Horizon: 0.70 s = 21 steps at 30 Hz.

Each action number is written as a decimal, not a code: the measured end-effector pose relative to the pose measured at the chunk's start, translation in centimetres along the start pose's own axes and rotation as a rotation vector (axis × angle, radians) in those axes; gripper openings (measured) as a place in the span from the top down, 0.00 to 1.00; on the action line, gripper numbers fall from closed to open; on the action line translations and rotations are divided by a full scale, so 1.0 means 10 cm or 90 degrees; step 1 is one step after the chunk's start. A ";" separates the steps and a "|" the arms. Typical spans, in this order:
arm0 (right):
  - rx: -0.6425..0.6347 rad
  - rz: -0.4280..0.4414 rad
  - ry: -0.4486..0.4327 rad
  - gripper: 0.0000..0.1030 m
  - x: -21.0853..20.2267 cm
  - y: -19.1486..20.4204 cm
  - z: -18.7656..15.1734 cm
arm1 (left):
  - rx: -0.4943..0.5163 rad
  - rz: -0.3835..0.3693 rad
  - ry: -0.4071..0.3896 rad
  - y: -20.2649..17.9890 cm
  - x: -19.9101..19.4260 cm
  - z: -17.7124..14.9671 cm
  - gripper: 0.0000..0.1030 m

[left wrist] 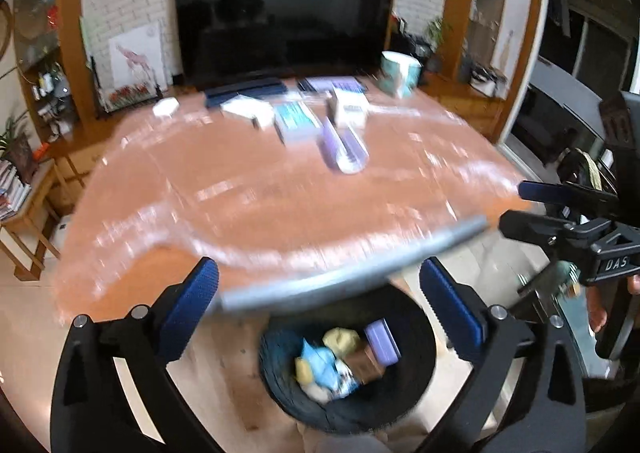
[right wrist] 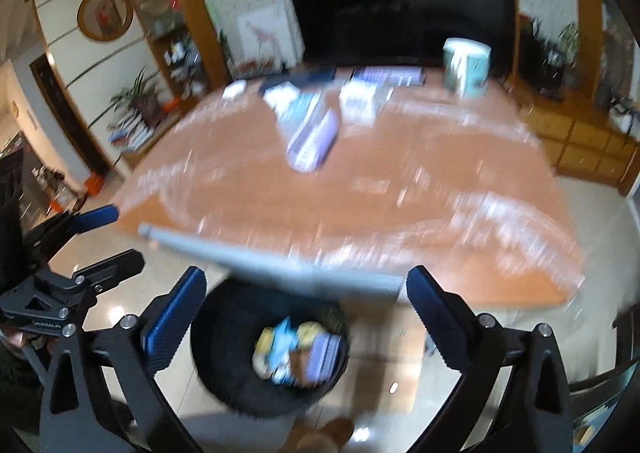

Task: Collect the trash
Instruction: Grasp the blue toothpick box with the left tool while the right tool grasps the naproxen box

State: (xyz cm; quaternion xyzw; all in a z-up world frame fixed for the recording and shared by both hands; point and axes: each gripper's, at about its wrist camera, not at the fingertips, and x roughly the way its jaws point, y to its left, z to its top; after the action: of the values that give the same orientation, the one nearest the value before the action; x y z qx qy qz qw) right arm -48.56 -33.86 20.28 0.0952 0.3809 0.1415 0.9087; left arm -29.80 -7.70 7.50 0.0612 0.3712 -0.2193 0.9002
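Left wrist view, left to right: my left gripper (left wrist: 320,313) has its blue pads (left wrist: 188,309) spread wide with nothing pinched; no earlier view accompanies this one. Between and below them stands the bin (left wrist: 416,373), black, on the pale floor, just at the near edge of the table (left wrist: 240,189). Inside it lies the trash (left wrist: 344,361): blue and yellow scraps, a brown piece and a purple box. A grey tube (left wrist: 352,273) crosses in front of the table edge above the bin, blurred; I cannot tell whether it touches anything. At far right my right gripper (left wrist: 516,209) shows, its fingers apart and empty.

Right wrist view, left to right: the left gripper (right wrist: 120,237) enters at the left edge, jaws apart. The right gripper (right wrist: 306,309) stands spread, holding nothing. The bin (right wrist: 216,365) sits between its pads, trash (right wrist: 296,353) inside, the tube (right wrist: 260,265) above. Further back on the table (right wrist: 400,189) lie purple and white boxes (right wrist: 316,141), with a teal roll (right wrist: 466,67) before the television (right wrist: 400,5).
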 end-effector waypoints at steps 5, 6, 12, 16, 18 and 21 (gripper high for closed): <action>0.025 -0.023 -0.027 0.04 0.13 -0.13 0.40 | -0.034 0.013 0.001 0.13 0.22 0.31 0.02; 0.027 -0.023 -0.027 0.04 0.18 -0.14 0.46 | -0.036 0.011 0.002 0.16 0.28 0.38 0.02; 0.038 -0.039 -0.018 0.04 0.50 -0.22 0.81 | 0.002 0.048 0.010 0.19 0.58 0.63 0.02; 0.051 -0.053 -0.016 0.04 0.73 -0.28 1.05 | 0.004 0.054 0.021 0.26 0.85 0.80 0.02; 0.054 -0.063 -0.011 0.04 0.89 -0.32 1.18 | 0.001 0.054 0.028 0.30 0.97 0.88 0.02; 0.059 -0.073 0.001 0.04 1.10 -0.37 1.33 | -0.004 0.040 0.035 0.33 1.17 0.99 0.02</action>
State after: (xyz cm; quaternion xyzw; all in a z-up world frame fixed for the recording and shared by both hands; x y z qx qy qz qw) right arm -30.97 -34.59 21.11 0.1150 0.3925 0.0718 0.9097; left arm -14.66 -11.54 6.34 0.0760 0.3942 -0.1880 0.8963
